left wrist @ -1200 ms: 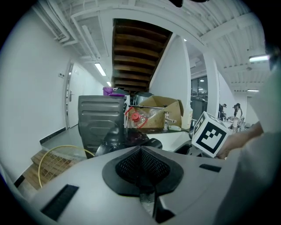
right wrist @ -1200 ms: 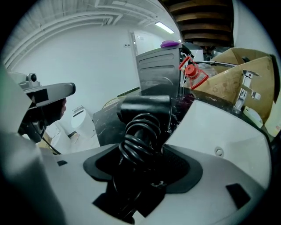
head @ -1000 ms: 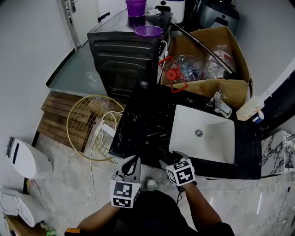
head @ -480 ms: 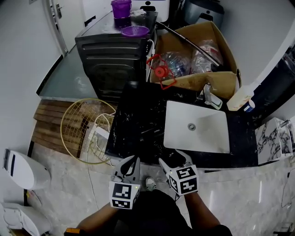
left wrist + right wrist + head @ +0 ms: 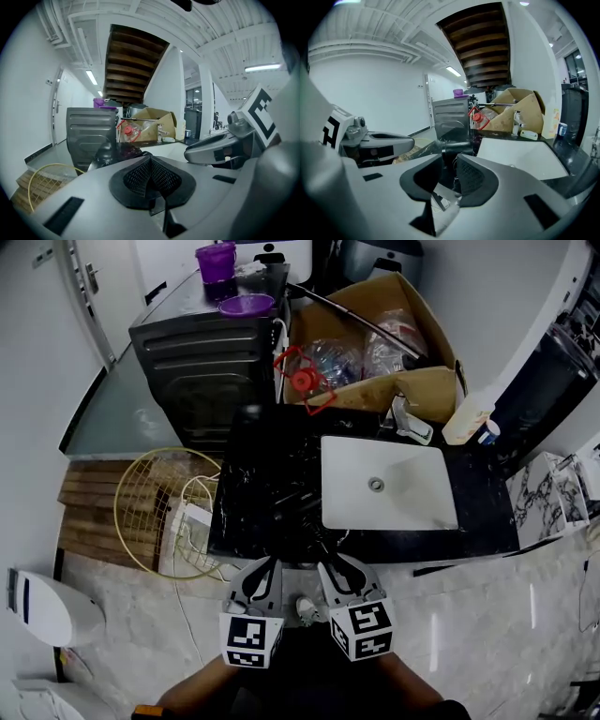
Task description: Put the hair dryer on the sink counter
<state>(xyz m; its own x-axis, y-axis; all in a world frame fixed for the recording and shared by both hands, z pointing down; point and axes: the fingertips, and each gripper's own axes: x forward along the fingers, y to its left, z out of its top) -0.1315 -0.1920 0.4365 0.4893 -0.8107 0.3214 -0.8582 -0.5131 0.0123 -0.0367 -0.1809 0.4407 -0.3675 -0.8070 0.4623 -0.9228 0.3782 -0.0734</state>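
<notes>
While the hair dryer (image 5: 457, 146) lies dark against the black marbled table (image 5: 487, 521), left of the white sink basin (image 5: 422, 484), neither claw has hold of it.

Task thing: hair dryer. On the table and apart from both claws. It is hard to pick out from the dark stone in the head view and plainer in the right gripper view.

Right claw (image 5: 449, 176): loosened. Its jaws stand partly apart and have just been closing. Nothing is pressed between the pads, and the dryer shows only beyond the gap.

Left claw (image 5: 149, 171): clenched. Its mesh pads meet with nothing between them.

Step in hand, as judged: the placing looks done and only the drawing clear is left. To do it well, back both claws away along the line they point. Do not brush the dryer toward the front edge or the basin. See that it rests without rolling before leaving it.

Pose: both claws sit side by side, close to the person's body, just short of the table's front edge. Marker cubes (image 5: 251, 641) face up. The tips aim at the table and tilt a little downward. Forearms (image 5: 197, 688) enter from the bottom of the head view.
</notes>
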